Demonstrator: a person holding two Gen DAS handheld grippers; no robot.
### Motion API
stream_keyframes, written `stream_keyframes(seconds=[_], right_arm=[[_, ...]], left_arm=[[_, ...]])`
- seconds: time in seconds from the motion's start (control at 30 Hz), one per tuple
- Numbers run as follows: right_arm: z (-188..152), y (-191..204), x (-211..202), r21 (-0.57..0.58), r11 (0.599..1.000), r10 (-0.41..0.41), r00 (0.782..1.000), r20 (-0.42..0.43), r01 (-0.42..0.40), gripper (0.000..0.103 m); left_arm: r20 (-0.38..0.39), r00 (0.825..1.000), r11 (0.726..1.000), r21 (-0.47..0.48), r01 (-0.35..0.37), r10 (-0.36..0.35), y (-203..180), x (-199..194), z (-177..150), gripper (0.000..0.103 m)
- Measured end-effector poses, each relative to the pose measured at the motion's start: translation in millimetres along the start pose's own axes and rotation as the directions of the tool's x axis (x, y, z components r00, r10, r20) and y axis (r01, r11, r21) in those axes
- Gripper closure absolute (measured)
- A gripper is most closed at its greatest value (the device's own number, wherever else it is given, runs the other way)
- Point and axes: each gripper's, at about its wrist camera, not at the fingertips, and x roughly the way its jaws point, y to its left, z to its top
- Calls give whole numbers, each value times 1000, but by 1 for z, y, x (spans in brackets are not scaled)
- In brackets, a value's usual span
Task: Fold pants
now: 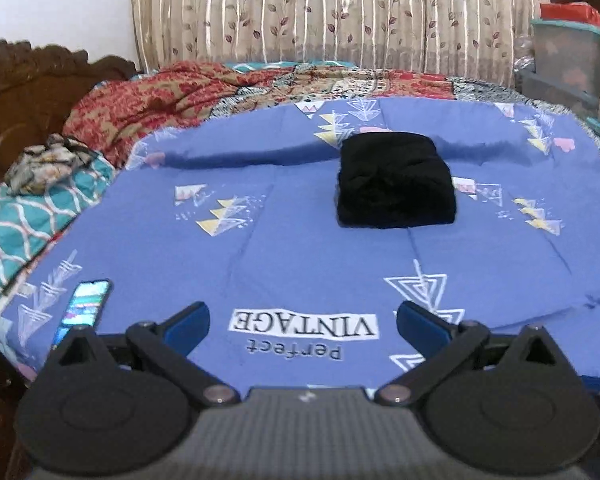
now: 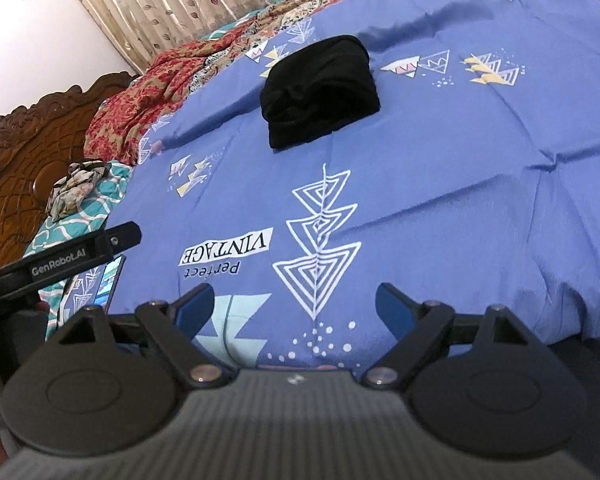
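Pants (image 1: 396, 182), black and already folded into a compact, thick bundle, lie on a blue patterned bedsheet (image 1: 300, 264), toward the far middle of the bed. The left gripper (image 1: 303, 316) hangs over the near edge of the sheet with its blue-padded fingers (image 1: 192, 318) spread wide and nothing between them. The right gripper (image 2: 294, 304) is likewise wide open and empty, also at the near edge. The bundle sits well apart from both, farther away and untouched.

Judging from this, the fold looks finished. The main risk is a careless reach: a finger snagging the soft top layer would drag the bundle open. A phone (image 1: 85, 304) lies near the left gripper and could be knocked.
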Motion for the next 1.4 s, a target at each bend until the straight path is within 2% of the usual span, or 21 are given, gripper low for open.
stream_keyframes(seconds=[0.17, 0.53, 0.97, 1.23, 1.4], right_arm=[[-1, -5, 5, 21, 1000, -4, 1000, -17, 5, 13], [-2, -16, 14, 69, 997, -24, 998, -52, 27, 13], [-2, -18, 23, 84, 996, -32, 996, -81, 39, 13], [-2, -10, 30, 69, 997, -21, 995, -100, 28, 13], [-3, -10, 29, 71, 997, -25, 995, -101, 33, 13]], left_arm=[[14, 996, 994, 74, -86, 85, -9, 5, 0, 0], [-49, 990, 987, 92, -128, 133, -8, 31, -3, 0], [-121, 985, 991, 66, -115, 122, 2, 45, -4, 0], [-99, 974, 976, 97, -195, 204, 10, 44, -5, 0], [-104, 970, 972, 101, -211, 221, 16, 49, -4, 0]])
